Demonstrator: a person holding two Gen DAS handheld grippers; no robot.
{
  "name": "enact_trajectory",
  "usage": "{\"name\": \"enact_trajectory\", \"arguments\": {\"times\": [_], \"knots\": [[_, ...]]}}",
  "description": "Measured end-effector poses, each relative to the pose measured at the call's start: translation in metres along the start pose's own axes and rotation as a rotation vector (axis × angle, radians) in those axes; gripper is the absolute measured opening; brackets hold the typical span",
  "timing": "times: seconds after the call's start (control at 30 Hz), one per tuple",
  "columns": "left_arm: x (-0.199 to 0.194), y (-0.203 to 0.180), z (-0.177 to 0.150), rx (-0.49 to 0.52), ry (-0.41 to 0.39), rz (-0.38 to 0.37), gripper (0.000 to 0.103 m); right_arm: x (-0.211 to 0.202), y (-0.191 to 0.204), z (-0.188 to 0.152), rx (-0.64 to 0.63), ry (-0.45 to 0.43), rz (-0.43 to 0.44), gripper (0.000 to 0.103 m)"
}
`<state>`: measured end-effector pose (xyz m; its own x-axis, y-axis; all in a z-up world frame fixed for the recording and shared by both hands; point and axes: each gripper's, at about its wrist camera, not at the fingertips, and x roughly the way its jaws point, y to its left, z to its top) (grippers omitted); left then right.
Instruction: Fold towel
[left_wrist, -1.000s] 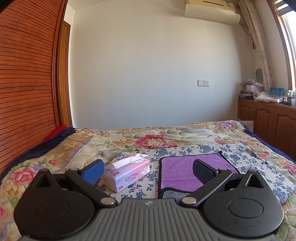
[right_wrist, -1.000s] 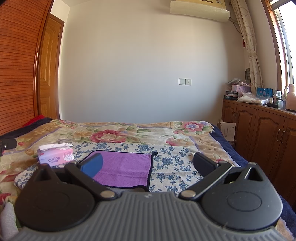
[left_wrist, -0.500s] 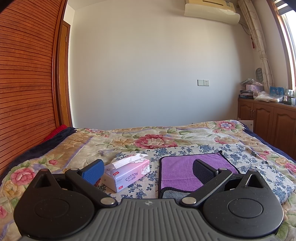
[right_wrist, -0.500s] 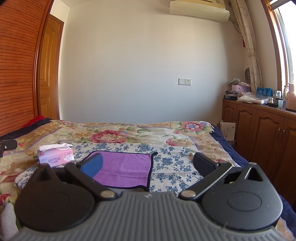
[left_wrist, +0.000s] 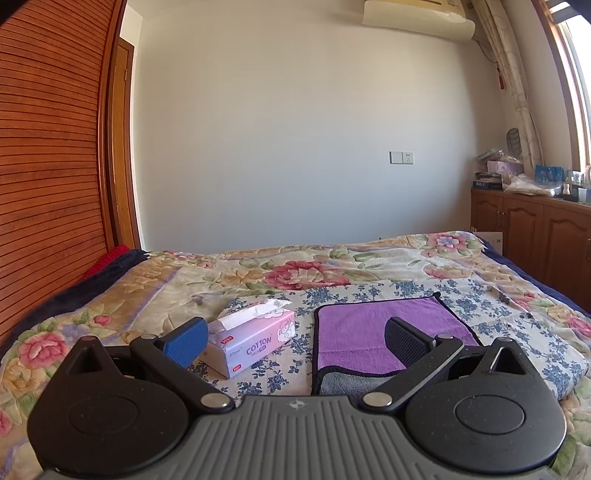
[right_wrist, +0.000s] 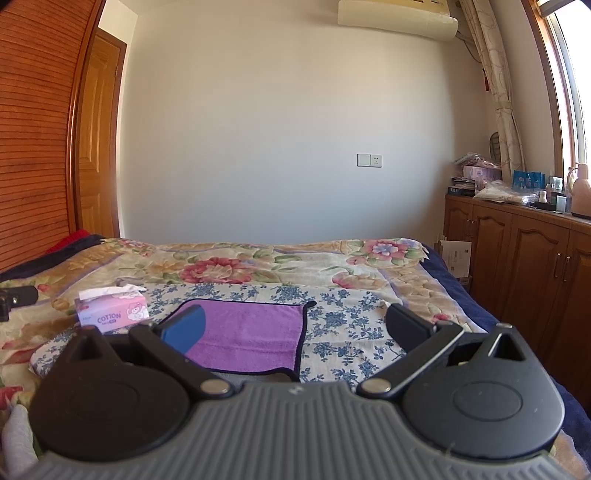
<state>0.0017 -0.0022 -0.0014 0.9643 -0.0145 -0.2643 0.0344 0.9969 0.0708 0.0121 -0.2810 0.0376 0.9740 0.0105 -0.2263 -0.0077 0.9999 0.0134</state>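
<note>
A purple towel (left_wrist: 362, 332) with a dark edge lies flat on the blue-flowered cloth on the bed; its near edge shows a grey underside. It also shows in the right wrist view (right_wrist: 255, 336). My left gripper (left_wrist: 291, 339) is open and empty, held above the bed just short of the towel's near left corner. My right gripper (right_wrist: 291, 332) is open and empty, held above the towel's near right part.
A pink tissue box (left_wrist: 255, 343) stands left of the towel, seen also in the right wrist view (right_wrist: 110, 314). The floral bedspread (left_wrist: 295, 273) covers the bed. Wooden cabinets (right_wrist: 517, 258) line the right wall. A slatted wooden wardrobe (left_wrist: 48, 184) stands left.
</note>
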Motion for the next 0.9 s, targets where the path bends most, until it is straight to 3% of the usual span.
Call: {"name": "enact_trajectory", "arguments": {"times": [0.9], "knots": [[0.039, -0.018, -0.009, 0.077, 0.108, -0.056, 0.103, 0.029, 0.011, -0.007, -0.033, 0.081, 0.075, 0.103]]}}
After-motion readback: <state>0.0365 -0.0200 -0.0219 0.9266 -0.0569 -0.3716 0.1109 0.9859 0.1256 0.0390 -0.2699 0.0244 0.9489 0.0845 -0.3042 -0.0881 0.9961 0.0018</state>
